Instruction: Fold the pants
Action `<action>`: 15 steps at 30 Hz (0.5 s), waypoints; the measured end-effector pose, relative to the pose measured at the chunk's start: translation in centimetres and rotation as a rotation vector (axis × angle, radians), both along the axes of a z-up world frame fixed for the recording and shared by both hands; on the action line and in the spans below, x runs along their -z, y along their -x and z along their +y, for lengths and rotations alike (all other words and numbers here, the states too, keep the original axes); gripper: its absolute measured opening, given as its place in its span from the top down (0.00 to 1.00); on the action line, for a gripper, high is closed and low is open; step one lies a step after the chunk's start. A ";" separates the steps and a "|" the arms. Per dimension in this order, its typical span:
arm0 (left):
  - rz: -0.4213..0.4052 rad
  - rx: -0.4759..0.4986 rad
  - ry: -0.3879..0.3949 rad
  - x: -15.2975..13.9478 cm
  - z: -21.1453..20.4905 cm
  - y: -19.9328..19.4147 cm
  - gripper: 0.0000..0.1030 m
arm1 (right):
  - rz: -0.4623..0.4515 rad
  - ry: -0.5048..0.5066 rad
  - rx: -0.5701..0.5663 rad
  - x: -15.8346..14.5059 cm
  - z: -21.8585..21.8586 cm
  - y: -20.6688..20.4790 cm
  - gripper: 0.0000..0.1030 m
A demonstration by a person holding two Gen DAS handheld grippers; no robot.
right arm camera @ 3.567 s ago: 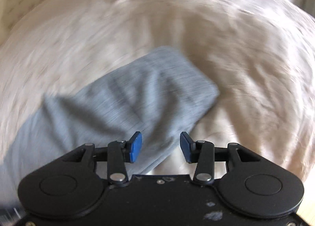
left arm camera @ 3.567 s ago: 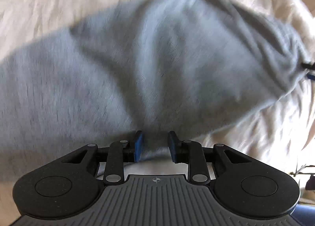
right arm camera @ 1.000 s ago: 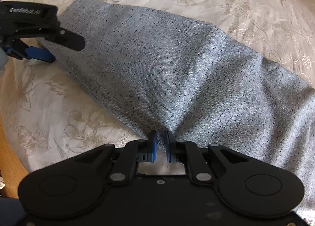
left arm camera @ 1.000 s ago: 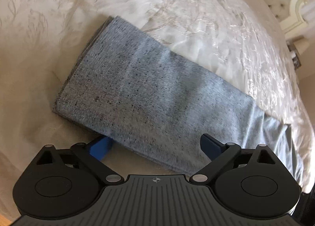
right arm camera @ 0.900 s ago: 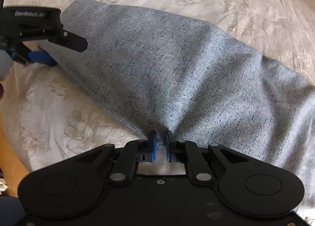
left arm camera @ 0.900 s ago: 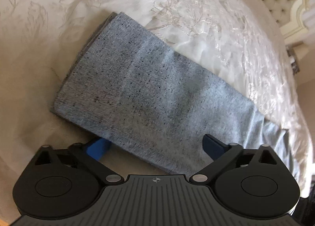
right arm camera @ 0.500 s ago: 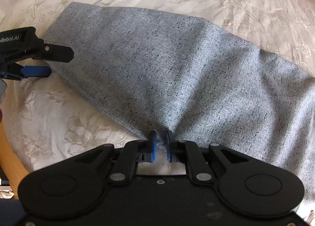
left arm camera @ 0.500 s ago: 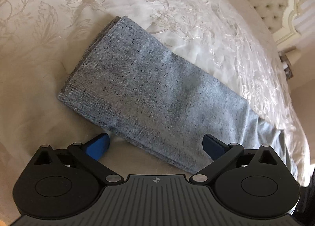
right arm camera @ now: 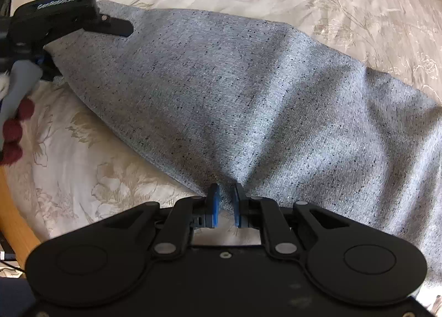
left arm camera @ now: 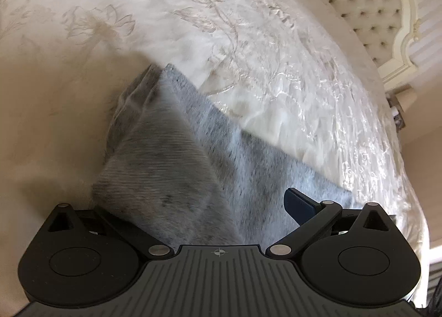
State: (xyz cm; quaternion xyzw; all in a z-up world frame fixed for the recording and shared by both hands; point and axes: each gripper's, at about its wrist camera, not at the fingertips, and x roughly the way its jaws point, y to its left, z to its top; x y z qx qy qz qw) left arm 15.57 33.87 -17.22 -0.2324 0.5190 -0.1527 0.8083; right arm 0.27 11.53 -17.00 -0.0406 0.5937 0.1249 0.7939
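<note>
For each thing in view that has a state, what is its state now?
pants: folded lengthwise, lying on the bedspread, near edge bunched and pinched.
right claw: shut on the pants' near edge.
left claw: open wide, pushed onto the pants' end, fabric between its fingers.
bedspread: spread out, wrinkled.

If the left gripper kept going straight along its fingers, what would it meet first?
Probably the grey pants: the left gripper is open, with the fabric's end already between its fingers. Past that lies the bedspread. Motion blur makes depth uncertain.
</note>
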 end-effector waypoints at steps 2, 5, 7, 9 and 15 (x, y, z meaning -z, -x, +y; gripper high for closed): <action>0.025 -0.029 0.009 -0.1 0.3 -0.1 0.05 | 0.001 -0.004 0.003 0.0 -0.2 -0.1 0.88; 0.055 -0.084 -0.037 -0.5 0.7 0.2 0.34 | 0.004 -0.014 0.016 0.1 -0.6 -0.3 0.88; 0.061 -0.102 -0.043 -0.7 1.0 0.5 0.65 | 0.008 -0.027 0.028 0.1 -1.0 -0.4 0.87; 0.064 -0.115 -0.039 -1.0 1.5 0.8 0.76 | 0.011 -0.041 0.044 0.1 -1.2 -0.7 0.87; -0.050 -0.065 -0.104 -4.2 0.2 1.6 0.83 | 0.026 -0.058 0.046 0.1 -2.3 -1.5 0.87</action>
